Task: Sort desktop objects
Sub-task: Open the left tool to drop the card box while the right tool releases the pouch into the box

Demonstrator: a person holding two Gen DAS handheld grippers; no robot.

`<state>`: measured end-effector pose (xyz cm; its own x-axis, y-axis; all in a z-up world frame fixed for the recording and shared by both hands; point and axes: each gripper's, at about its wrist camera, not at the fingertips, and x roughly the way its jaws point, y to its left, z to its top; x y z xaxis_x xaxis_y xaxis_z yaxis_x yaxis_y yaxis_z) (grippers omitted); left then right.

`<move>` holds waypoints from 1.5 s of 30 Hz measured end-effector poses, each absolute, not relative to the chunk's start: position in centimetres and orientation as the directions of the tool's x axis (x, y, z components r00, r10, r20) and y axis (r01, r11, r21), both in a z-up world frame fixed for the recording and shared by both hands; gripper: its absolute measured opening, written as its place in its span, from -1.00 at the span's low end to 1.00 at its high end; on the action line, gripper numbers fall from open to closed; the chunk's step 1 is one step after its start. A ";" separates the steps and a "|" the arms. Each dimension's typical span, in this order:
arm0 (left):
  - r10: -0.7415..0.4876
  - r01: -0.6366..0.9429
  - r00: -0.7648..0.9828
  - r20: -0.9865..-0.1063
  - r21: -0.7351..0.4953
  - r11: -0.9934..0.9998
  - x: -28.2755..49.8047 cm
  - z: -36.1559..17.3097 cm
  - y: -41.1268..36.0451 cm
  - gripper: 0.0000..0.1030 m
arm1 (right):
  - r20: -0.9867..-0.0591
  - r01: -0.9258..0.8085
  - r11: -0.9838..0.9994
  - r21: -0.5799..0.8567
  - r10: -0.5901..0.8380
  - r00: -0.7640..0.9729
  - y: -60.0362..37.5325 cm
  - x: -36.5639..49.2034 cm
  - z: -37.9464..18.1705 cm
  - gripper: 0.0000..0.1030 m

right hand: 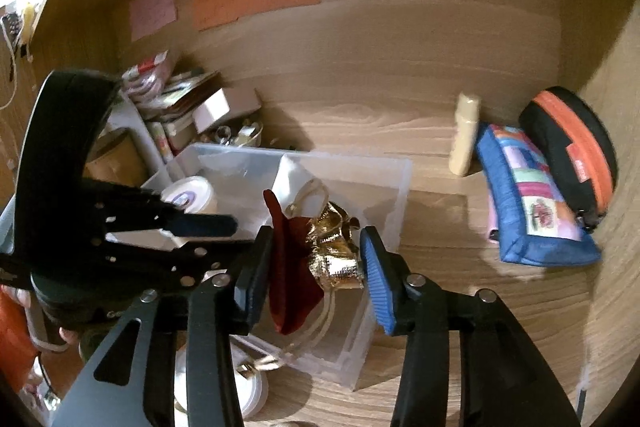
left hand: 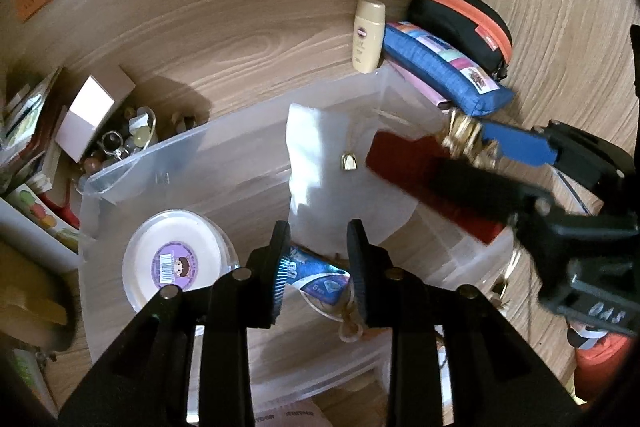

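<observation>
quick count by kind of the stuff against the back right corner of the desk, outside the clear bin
Bottle: 1, cream
Fabric pouch: 1, blue patchwork
Zip case: 1, black with orange zip
Flat pink item under the pouch: 1
Total: 4
</observation>
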<state>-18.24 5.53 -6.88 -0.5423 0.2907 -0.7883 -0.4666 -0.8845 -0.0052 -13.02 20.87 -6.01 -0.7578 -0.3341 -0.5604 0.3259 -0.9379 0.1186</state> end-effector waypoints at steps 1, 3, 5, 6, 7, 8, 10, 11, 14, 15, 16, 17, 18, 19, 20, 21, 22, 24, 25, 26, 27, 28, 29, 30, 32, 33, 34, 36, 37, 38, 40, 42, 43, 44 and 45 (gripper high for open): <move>0.290 -0.464 -0.548 -0.785 -0.003 -0.886 -18.2 -6.7 5.5 -0.33 | -0.548 0.319 -0.940 0.123 -0.332 -0.768 21.1 -12.8 -5.8 -0.22; 0.288 -0.460 -0.558 -0.779 0.001 -0.888 -18.1 -6.4 5.3 -0.20 | -0.532 0.315 -0.937 0.151 -0.345 -0.773 21.7 -12.7 -5.5 -0.13; 0.287 -0.458 -0.564 -0.774 0.004 -0.889 -18.0 -6.1 5.2 -0.19 | -0.526 0.308 -0.936 0.170 -0.350 -0.775 22.0 -12.7 -5.4 -0.02; 0.288 -0.458 -0.565 -0.773 0.004 -0.889 -17.9 -6.0 5.2 -0.18 | -0.520 0.305 -0.935 0.180 -0.354 -0.777 22.2 -12.7 -5.4 0.01; 0.285 -0.456 -0.569 -0.772 0.007 -0.890 -17.9 -5.9 5.1 -0.16 | -0.519 0.306 -0.934 0.185 -0.357 -0.777 22.2 -12.7 -5.3 0.01; 0.282 -0.453 -0.573 -0.770 0.010 -0.892 -17.8 -5.8 5.1 -0.09 | -0.518 0.307 -0.932 0.192 -0.362 -0.775 22.3 -12.7 -5.3 0.01; 0.274 -0.443 -0.584 -0.764 0.017 -0.896 -17.6 -5.5 5.0 0.06 | -0.517 0.307 -0.932 0.196 -0.364 -0.775 22.3 -12.7 -5.3 0.02; 0.275 -0.440 -0.592 -0.757 0.018 -0.898 -17.4 -5.2 5.0 0.10 | -0.517 0.305 -0.932 0.194 -0.361 -0.776 22.3 -12.6 -5.3 0.03; 0.281 -0.436 -0.608 -0.742 0.017 -0.900 -16.9 -4.5 4.8 0.15 | -0.513 0.306 -0.932 0.194 -0.362 -0.778 22.3 -12.6 -5.2 0.21; 0.282 -0.436 -0.614 -0.737 0.018 -0.900 -16.7 -4.2 4.7 0.19 | -0.511 0.308 -0.931 0.194 -0.364 -0.779 22.3 -12.5 -5.2 0.27; 0.280 -0.433 -0.620 -0.733 0.022 -0.901 -16.6 -4.1 4.6 0.20 | -0.509 0.312 -0.930 0.195 -0.368 -0.778 22.3 -12.5 -5.2 0.28; 0.276 -0.428 -0.627 -0.728 0.027 -0.903 -16.4 -3.9 4.5 0.21 | -0.510 0.318 -0.927 0.197 -0.374 -0.775 22.3 -12.5 -5.2 0.29; 0.274 -0.425 -0.632 -0.725 0.028 -0.905 -16.2 -3.7 4.4 0.22 | -0.513 0.322 -0.926 0.199 -0.378 -0.771 22.2 -12.5 -5.3 0.29; 0.275 -0.421 -0.636 -0.721 0.026 -0.907 -16.1 -3.5 4.2 0.22 | -0.520 0.326 -0.924 0.200 -0.382 -0.764 22.1 -12.6 -5.4 0.30; 0.274 -0.417 -0.641 -0.717 0.025 -0.909 -15.9 -3.3 4.0 0.22 | -0.525 0.327 -0.924 0.199 -0.382 -0.761 22.0 -12.7 -5.4 0.31; 0.273 -0.412 -0.646 -0.712 0.025 -0.911 -15.7 -3.1 3.8 0.23 | -0.527 0.327 -0.925 0.196 -0.380 -0.760 21.9 -12.7 -5.4 0.31; 0.272 -0.408 -0.652 -0.707 0.025 -0.913 -15.4 -2.9 3.5 0.24 | -0.527 0.329 -0.924 0.192 -0.381 -0.760 21.8 -12.6 -5.4 0.31; 0.271 -0.399 -0.663 -0.698 0.022 -0.917 -15.0 -2.6 3.0 0.34 | -0.524 0.331 -0.925 0.186 -0.379 -0.763 21.7 -12.5 -5.2 0.34; 0.268 -0.392 -0.671 -0.692 0.024 -0.920 -14.8 -2.4 2.7 0.35 | -0.523 0.329 -0.927 0.182 -0.374 -0.766 21.6 -12.4 -5.2 0.39; 0.265 -0.386 -0.677 -0.687 0.025 -0.922 -14.6 -2.3 2.4 0.36 | -0.520 0.323 -0.931 0.171 -0.364 -0.773 21.5 -12.2 -5.0 0.42; 0.264 -0.381 -0.681 -0.683 0.023 -0.924 -14.4 -2.2 2.1 0.36 | -0.514 0.317 -0.935 0.158 -0.352 -0.782 21.4 -12.0 -4.9 0.50; 0.265 -0.377 -0.683 -0.680 0.018 -0.926 -14.3 -2.0 1.7 0.36 | -0.510 0.314 -0.938 0.149 -0.345 -0.788 21.3 -11.9 -4.7 0.53; 0.265 -0.373 -0.686 -0.678 0.014 -0.928 -14.1 -1.9 1.5 0.37 | -0.505 0.312 -0.940 0.141 -0.339 -0.794 21.2 -11.7 -4.5 0.53; 0.263 -0.367 -0.689 -0.675 0.012 -0.930 -14.0 -1.9 1.2 0.40 | -0.501 0.311 -0.941 0.135 -0.336 -0.798 21.1 -11.5 -4.3 0.53; 0.258 -0.356 -0.698 -0.668 0.011 -0.934 -13.6 -1.7 0.6 0.42 | -0.497 0.309 -0.944 0.117 -0.325 -0.805 20.9 -11.1 -4.0 0.54; 0.258 -0.353 -0.700 -0.666 0.009 -0.935 -13.5 -1.7 0.5 0.43 | -0.495 0.306 -0.946 0.106 -0.317 -0.809 20.8 -10.8 -3.8 0.58; 0.258 -0.350 -0.702 -0.663 0.005 -0.937 -13.3 -1.6 0.4 0.43 | -0.493 0.303 -0.948 0.098 -0.311 -0.813 20.7 -10.7 -3.7 0.64; 0.259 -0.344 -0.709 -0.656 0.002 -0.939 -12.8 -1.5 -0.1 0.46 | -0.488 0.297 -0.952 0.080 -0.297 -0.821 20.5 -10.1 -3.4 0.67; 0.258 -0.341 -0.713 -0.652 0.001 -0.940 -12.6 -1.5 -0.3 0.48 | -0.486 0.299 -0.952 0.072 -0.295 -0.823 20.4 -9.9 -3.3 0.67; 0.255 -0.334 -0.720 -0.645 0.001 -0.942 -12.3 -1.5 -0.6 0.57 | -0.484 0.300 -0.952 0.066 -0.294 -0.824 20.3 -9.6 -3.1 0.67; 0.253 -0.326 -0.733 -0.632 0.000 -0.945 -11.7 -1.4 -1.1 0.70 | -0.479 0.300 -0.952 0.058 -0.290 -0.828 20.2 -9.0 -2.8 0.68; 0.247 -0.317 -0.745 -0.619 0.002 -0.948 -11.1 -1.4 -1.7 0.74 | -0.473 0.298 -0.953 0.053 -0.287 -0.833 20.2 -8.4 -2.4 0.72; 0.245 -0.314 -0.749 -0.616 0.005 -0.949 -10.7 -1.5 -1.9 0.75 | -0.468 0.297 -0.954 0.050 -0.285 -0.836 20.2 -8.1 -2.3 0.75; 0.241 -0.310 -0.751 -0.615 0.006 -0.951 -10.4 -1.6 -2.2 0.76 | -0.463 0.294 -0.955 0.046 -0.281 -0.841 20.2 -7.7 -2.1 0.77; 0.237 -0.306 -0.752 -0.615 0.007 -0.952 -10.3 -1.8 -2.4 0.77 | -0.457 0.289 -0.957 0.038 -0.274 -0.846 20.2 -7.3 -2.0 0.82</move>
<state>-10.27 -2.43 -1.75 -0.7517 0.2374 -0.6153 -0.3065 -0.9518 0.0071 -7.29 20.18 -1.99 -0.8464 -0.2736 -0.4569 0.2886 -0.9567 0.0384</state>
